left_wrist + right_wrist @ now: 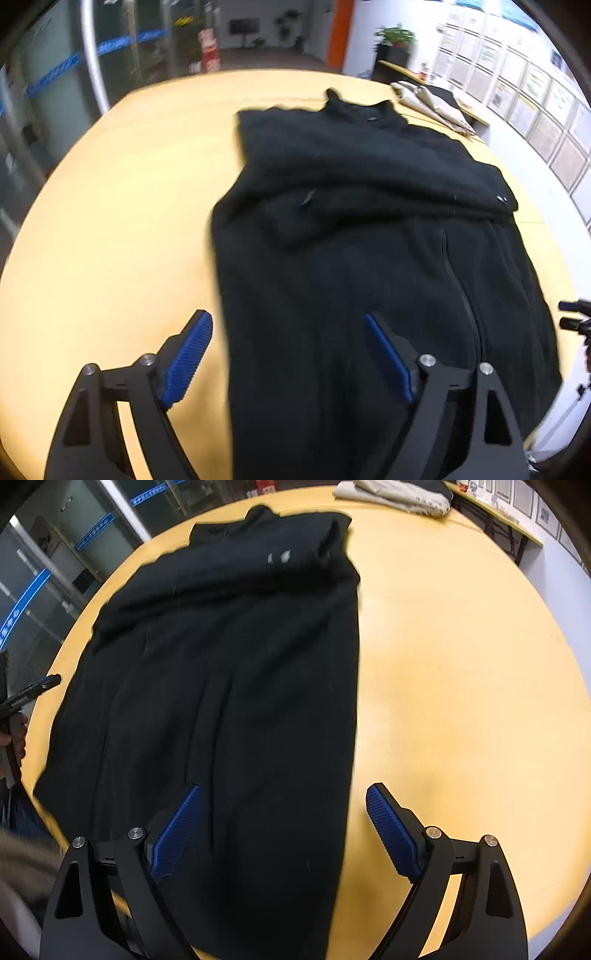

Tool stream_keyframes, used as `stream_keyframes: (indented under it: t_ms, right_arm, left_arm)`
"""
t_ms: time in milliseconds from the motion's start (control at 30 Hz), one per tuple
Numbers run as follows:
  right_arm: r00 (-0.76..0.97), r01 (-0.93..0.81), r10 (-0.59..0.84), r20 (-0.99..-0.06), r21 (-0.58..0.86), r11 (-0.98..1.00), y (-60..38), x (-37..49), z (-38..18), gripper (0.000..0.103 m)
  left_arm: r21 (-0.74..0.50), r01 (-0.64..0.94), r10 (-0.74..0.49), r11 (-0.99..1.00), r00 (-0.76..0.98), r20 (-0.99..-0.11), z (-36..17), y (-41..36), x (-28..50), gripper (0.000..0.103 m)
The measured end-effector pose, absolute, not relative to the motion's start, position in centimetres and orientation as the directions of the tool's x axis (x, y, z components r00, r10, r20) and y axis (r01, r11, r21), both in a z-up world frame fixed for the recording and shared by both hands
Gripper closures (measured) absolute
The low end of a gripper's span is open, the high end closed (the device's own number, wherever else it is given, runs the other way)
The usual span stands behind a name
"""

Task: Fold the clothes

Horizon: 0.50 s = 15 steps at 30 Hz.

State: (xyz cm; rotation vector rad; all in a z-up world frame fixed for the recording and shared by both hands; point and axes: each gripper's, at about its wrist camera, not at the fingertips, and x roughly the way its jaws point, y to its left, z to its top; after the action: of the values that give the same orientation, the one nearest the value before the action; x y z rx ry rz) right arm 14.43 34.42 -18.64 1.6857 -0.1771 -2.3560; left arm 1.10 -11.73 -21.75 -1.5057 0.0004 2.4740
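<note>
Left gripper (288,332) hangs over the near end of a black jacket (369,236), jaws spread wide, nothing between them; its left blue pad (186,360) sits over bare table, the right pad (388,358) over the cloth, so the jaws straddle the jacket's left edge. Whether either pad touches the fabric can't be told.

Right gripper (284,812) mirrors it on the other side: also wide open and empty, left pad (177,834) over the jacket (229,686), right pad (393,834) over the table, straddling the jacket's right edge. Both point fwd along the garment toward its collar.

Jacket lies flat lengthwise on a round yellow wooden table (122,206), collar at the far end, zipper running down the front, one sleeve folded across the chest w/ a small pale tag showing in the right view.

At the left edge of the right view, the other gripper's black tip and part of the hand (14,734) holding it. Far edge of the table: a folded beige garment (395,494). Beyond, glass partitions w/ blue strips, potted plant (395,37), wall of framed papers.
</note>
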Motion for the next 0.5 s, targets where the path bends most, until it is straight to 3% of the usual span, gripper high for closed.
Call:
stream_keyframes:
  t_ms: [167,333,500]
  right_arm:
    - [-0.218,0.189,-0.297,-0.93,0.258,-0.947,34.8,18.0,-20.5,0.014]
    - [-0.243,0.216,-0.333,-0.911,0.284,-0.934,35.2,18.6,-20.6,0.017]
    - [-0.237,0.265,-0.39,-0.89,0.327,-0.907,35.5,19.3,-20.6,0.029]
  left_arm:
    - [-0.211,-0.141,0.249,-0.967,-0.355,-0.901,-23.0,-15.8,6.2,0.016]
    - [-0.273,-0.122,0.299,-0.954,-0.331,-0.895,-25.0,-16.8,8.5,0.016]
    - [-0.3,-0.133,0.328,-0.945,-0.315,-0.891,-24.9,-15.6,9.8,0.016]
